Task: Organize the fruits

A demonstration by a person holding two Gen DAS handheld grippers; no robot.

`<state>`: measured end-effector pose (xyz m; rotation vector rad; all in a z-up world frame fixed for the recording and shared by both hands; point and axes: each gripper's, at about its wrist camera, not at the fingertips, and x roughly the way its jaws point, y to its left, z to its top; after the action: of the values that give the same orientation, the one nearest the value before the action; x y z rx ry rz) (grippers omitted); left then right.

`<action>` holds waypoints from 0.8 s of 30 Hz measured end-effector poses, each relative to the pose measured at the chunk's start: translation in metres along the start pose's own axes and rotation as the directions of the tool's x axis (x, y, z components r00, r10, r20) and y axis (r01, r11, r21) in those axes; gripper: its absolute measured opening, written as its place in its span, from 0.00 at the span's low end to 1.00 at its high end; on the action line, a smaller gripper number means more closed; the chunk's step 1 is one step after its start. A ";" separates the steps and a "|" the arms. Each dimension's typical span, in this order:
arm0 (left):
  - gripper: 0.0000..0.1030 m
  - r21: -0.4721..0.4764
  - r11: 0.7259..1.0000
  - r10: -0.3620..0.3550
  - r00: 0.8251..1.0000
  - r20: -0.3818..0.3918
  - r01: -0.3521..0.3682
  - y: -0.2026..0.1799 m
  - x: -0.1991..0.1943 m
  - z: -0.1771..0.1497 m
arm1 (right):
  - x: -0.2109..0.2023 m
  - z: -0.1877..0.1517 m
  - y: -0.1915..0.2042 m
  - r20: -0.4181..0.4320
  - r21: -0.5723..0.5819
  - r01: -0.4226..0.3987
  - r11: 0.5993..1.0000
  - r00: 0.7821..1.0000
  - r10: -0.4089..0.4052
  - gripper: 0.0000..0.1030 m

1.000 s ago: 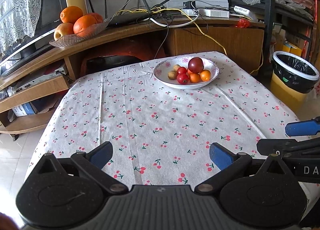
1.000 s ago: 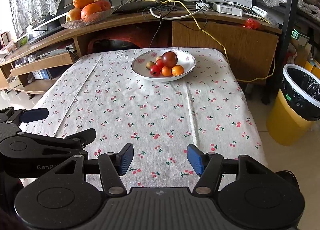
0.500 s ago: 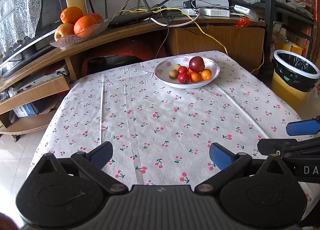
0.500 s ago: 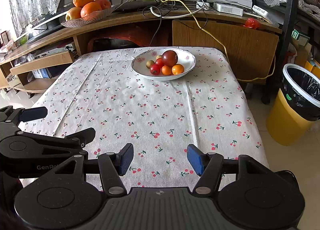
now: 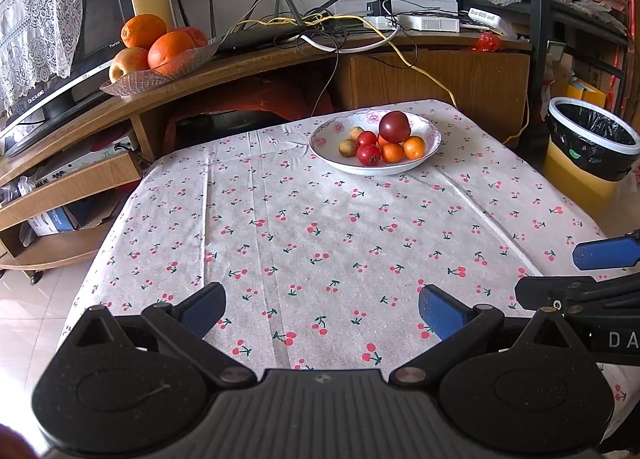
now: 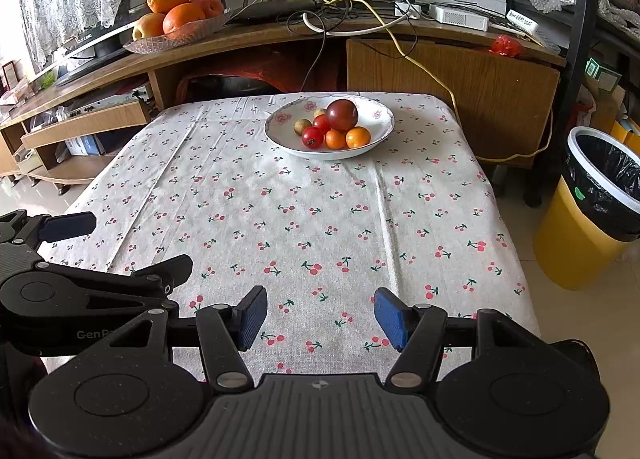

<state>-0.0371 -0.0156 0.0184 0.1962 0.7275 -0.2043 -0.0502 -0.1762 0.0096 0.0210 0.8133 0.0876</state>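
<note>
both claws, left claw and right claw, spread wide and empty over tabletop's near edge. fruits heaped in bowl near far edge. equally fit for start or finish.

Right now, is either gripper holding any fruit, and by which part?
Nothing is held. The left gripper and right gripper are both open over the tablecloth; all small fruit sits in the white bowl.
</note>
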 end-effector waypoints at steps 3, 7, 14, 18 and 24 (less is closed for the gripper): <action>1.00 0.001 1.000 0.000 1.000 0.001 0.000 0.000 0.000 0.000 | 0.000 0.000 0.000 0.000 0.000 0.000 1.000 1.000 0.000 0.54; 1.00 0.001 1.000 0.000 1.000 0.001 0.000 0.000 0.000 0.000 | 0.000 0.000 0.000 0.000 0.001 0.000 1.000 1.000 0.000 0.54; 1.00 0.001 1.000 0.000 1.000 0.001 0.000 0.000 0.000 0.000 | 0.000 0.000 0.000 0.000 0.001 0.000 1.000 1.000 0.000 0.54; 1.00 0.006 1.000 0.005 1.000 0.007 -0.005 0.000 -0.001 0.000 | 0.000 0.000 0.000 0.000 0.000 0.000 1.000 1.000 0.000 0.54; 1.00 0.015 1.000 0.019 1.000 0.021 -0.019 0.000 -0.002 0.000 | 0.000 0.000 0.000 0.001 0.000 0.000 1.000 1.000 0.000 0.54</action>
<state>-0.0390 -0.0154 0.0201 0.2156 0.7029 -0.1936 -0.0502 -0.1763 0.0094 0.0214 0.8128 0.0876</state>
